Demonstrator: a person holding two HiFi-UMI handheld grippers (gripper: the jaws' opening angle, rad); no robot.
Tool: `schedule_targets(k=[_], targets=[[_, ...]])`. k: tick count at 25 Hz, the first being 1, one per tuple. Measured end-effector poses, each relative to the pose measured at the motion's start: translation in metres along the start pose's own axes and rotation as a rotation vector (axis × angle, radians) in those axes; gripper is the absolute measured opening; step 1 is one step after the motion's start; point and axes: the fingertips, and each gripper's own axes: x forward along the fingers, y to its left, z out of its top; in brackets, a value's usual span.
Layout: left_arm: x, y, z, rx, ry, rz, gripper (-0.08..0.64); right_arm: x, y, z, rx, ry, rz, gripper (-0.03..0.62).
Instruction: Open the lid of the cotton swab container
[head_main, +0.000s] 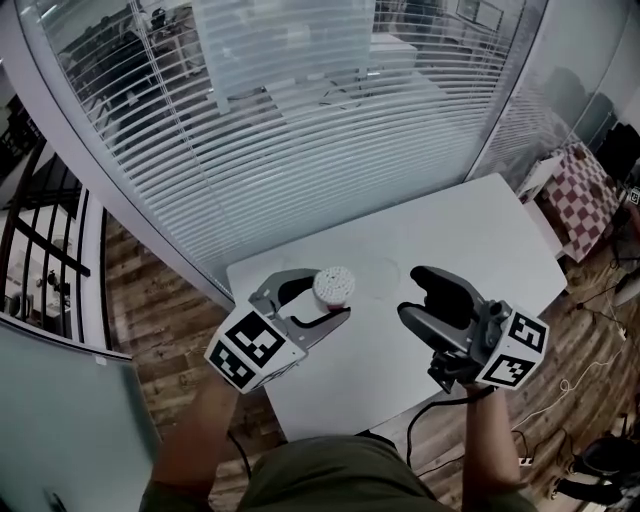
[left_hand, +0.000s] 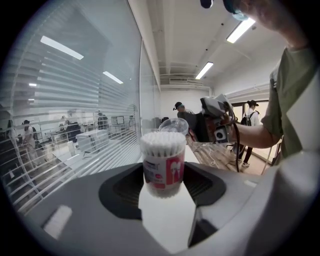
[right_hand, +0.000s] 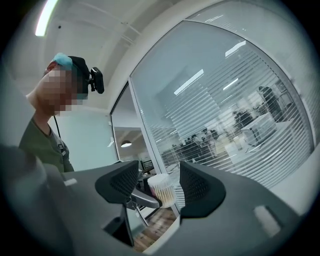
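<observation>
White table beside a blind-covered glass wall; open cotton swab container in the left gripper.

A glass wall with slatted blinds (head_main: 300, 120) and a wooden floor (head_main: 150, 290) bordered the white table (head_main: 480, 240). The cotton swab container (head_main: 333, 287), upright over the table's left part, carried a red-and-white label, and its white swab tips were exposed. Its clear lid (left_hand: 175, 125) lay just beyond it. The left gripper (head_main: 328, 296) was clamped on the container's sides. The right gripper (head_main: 412, 292) stood apart, jaws released, gripping nothing.
</observation>
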Motion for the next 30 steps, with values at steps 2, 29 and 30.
schedule_targets(k=[2,29,30], targets=[[-0.002,0.0,-0.001,-0.001,0.0,0.009,0.253,-0.003,0.004,0.0,-0.009,0.001,-0.008,0.269],[0.0,-0.012,-0.005,-0.017,-0.014,0.022,0.253,-0.02,0.005,-0.029,-0.011,0.017,-0.11,0.011],[0.0,-0.012,-0.005,-0.016,-0.015,0.022,0.253,-0.02,0.005,-0.03,-0.012,0.021,-0.11,0.011]])
